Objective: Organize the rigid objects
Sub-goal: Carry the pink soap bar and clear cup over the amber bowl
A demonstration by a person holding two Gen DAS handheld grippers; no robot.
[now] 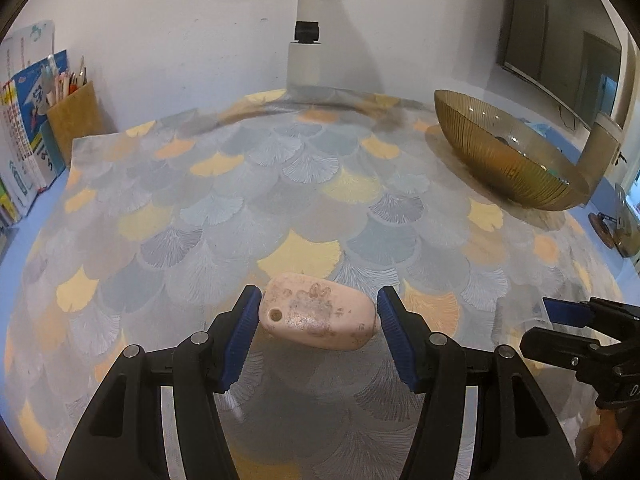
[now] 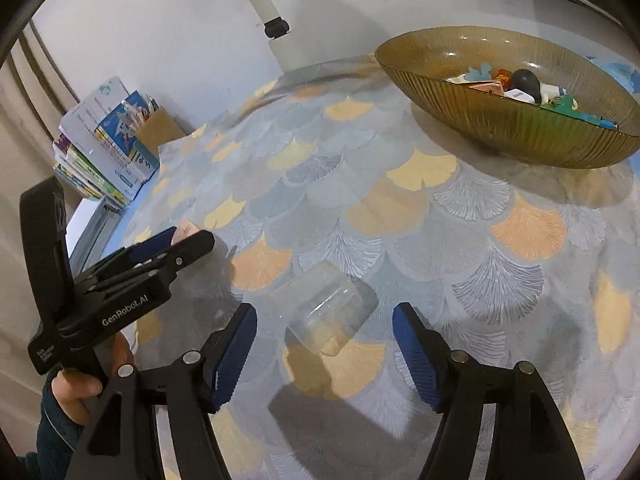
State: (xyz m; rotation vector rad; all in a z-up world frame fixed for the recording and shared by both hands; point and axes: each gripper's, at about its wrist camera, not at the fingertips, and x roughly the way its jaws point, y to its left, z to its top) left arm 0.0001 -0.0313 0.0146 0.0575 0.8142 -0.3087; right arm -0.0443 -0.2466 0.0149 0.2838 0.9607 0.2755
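Tablecloth (image 1: 208, 216) patterned with grey and yellow fans is covering the table, white wall behind, books (image 2: 100, 148) and a pencil holder (image 1: 74, 120) standing in the far corner. The left gripper (image 1: 318, 312) is clamping a pink weathered block (image 1: 316, 312). The right gripper (image 2: 324, 340) is hanging open around a clear plastic cup (image 2: 324, 308), seemingly lying on its side. A ribbed amber bowl (image 2: 500, 132) is holding assorted small items.
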